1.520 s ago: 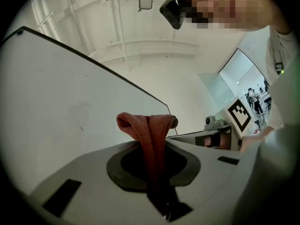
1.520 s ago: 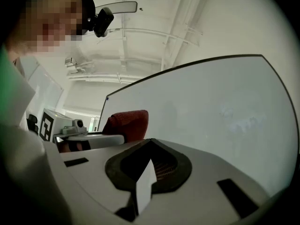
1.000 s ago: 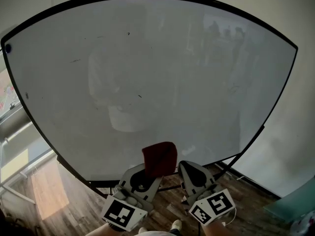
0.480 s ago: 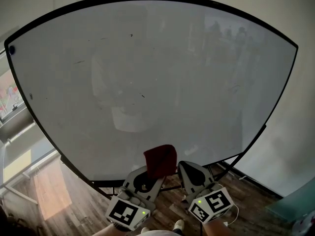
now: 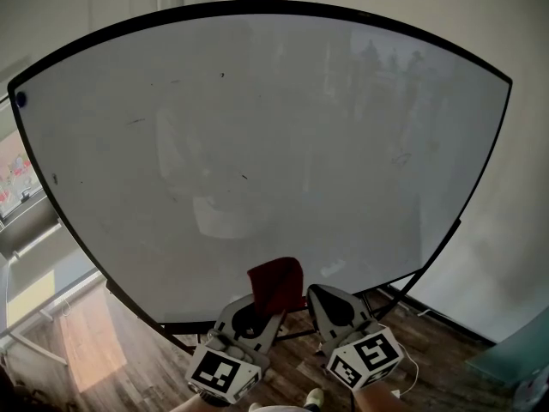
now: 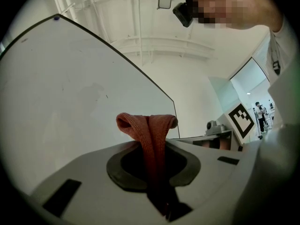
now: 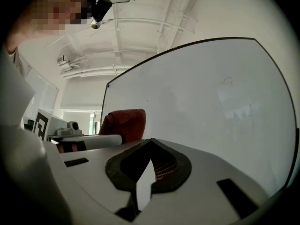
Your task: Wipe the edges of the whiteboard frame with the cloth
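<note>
While the left tongs (image 5: 260, 307) pinch the red cloth (image 5: 277, 283) low before the whiteboard frame (image 5: 274, 7), near its bottom edge, the right tongs (image 5: 331, 303) sit pressed together, empty. Wiping looks about to start: next, press cloth onto that edge.

cloth (image 6: 149, 130): lower end hidden between the left gripper (image 6: 152, 150) jaws
whiteboard frame (image 5: 274, 5): bottom edge partly hidden behind the cloth

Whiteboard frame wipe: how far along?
Done: cloth clamped in the left gripper. In hand: cloth held up near the bottom edge of the frame; contact can't be confirmed. Left: all frame edges, by the look of it. The right gripper is shut, empty.
</note>
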`<state>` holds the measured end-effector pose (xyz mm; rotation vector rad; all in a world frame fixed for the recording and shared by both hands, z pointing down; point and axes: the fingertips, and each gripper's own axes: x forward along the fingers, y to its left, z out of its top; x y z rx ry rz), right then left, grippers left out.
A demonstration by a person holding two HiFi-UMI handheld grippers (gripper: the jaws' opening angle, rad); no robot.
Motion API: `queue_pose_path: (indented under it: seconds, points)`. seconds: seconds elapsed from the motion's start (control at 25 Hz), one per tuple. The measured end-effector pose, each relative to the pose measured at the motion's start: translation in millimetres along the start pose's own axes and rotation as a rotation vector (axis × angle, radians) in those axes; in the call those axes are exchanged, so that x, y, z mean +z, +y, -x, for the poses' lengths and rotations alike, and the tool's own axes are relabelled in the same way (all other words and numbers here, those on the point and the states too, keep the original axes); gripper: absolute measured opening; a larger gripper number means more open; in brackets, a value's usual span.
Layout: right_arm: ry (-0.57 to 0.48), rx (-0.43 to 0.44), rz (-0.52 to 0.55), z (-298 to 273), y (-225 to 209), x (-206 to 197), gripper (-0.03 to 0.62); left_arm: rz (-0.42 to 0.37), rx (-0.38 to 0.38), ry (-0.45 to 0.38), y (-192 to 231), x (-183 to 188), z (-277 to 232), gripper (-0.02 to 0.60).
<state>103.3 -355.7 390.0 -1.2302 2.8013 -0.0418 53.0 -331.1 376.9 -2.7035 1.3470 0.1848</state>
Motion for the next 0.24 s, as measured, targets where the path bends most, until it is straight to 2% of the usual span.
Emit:
queue_pose_path:
  seconds: [0.24]
  points:
    - [0.002, 0.001, -0.003, 0.8, -0.8, -0.1, 0.002, -0.003, -0.002, -0.001, -1.8, 0.4, -0.9, 0.064]
